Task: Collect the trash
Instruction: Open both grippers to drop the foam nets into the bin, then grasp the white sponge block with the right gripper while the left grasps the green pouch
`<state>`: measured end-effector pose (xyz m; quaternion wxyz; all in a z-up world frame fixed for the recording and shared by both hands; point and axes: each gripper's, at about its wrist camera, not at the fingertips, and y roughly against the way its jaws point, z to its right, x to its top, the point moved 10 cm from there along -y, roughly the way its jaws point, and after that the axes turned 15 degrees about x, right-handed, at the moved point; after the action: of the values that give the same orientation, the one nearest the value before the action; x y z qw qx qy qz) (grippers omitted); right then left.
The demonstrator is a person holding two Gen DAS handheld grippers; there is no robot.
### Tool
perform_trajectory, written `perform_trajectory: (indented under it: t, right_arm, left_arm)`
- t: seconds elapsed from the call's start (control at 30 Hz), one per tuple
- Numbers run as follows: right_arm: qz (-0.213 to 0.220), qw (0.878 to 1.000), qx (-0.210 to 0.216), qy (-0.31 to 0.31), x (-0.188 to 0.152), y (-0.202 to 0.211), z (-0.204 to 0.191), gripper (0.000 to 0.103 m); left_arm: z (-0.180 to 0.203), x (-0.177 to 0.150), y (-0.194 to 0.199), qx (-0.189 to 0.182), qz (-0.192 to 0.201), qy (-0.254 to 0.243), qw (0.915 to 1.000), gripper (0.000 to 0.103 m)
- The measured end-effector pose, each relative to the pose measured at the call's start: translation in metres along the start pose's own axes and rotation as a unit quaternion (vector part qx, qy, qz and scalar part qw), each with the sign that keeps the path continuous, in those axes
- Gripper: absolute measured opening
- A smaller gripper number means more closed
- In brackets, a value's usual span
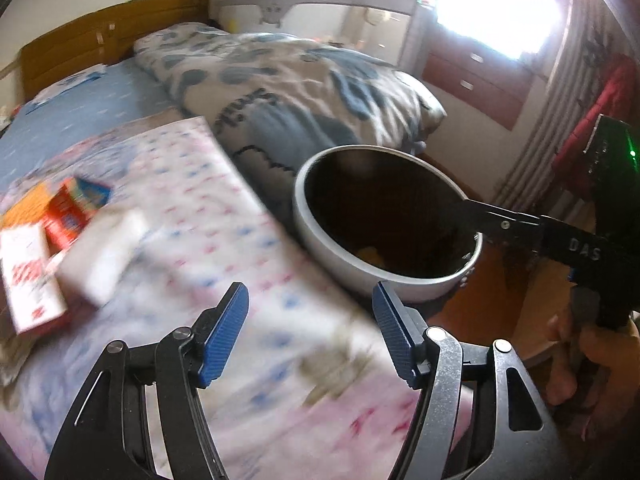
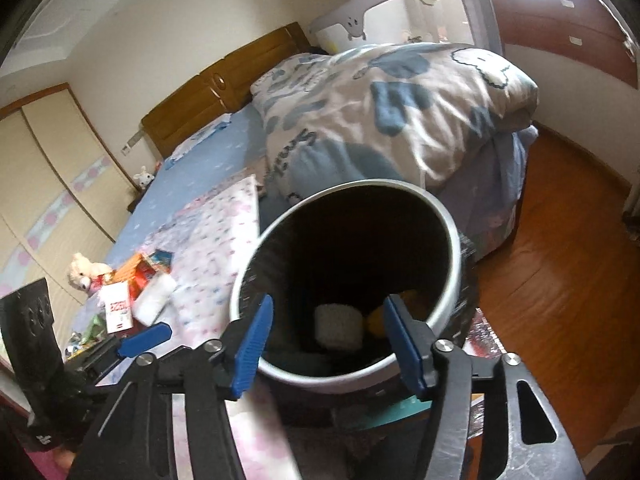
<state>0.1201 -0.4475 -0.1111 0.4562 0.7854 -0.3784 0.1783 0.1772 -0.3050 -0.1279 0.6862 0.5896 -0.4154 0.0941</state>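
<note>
A round bin with a white rim and dark inside stands beside the bed; in the right wrist view the bin holds a white packet and something yellow. My right gripper is open and empty over the bin's near rim; it also shows in the left wrist view. My left gripper is open and empty above the pink patterned cloth. Trash lies on the cloth at left: a white packet, an orange-red box and a white-red box.
A folded blue-and-white duvet lies on the bed behind the bin. A wooden headboard is at the back. Wooden floor lies to the right. A soft toy sits by the trash pile. Drawers stand under the window.
</note>
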Motion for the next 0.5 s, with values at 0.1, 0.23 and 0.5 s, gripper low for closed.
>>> perform_trajectory:
  t: [0.1,0.23,0.5]
  right_arm:
    - [-0.005,1.000,0.016,0.005,-0.010,-0.007,-0.021,0.062]
    - [-0.020,0.999,0.036,0.020,-0.026,-0.021,-0.052,0.063]
    - [-0.054,0.995,0.073,0.043,-0.055,-0.051,-0.103,0.064]
  left_arm:
    - [-0.025,-0.011,0.011,0.018,0.004,0.020,0.9996,0.066]
    - [-0.059,-0.026,0.025,0.044,0.009,0.040,0.9982,0.066]
    - [-0.117,-0.059,0.046,0.085,0.009,0.083,0.9928,0.066]
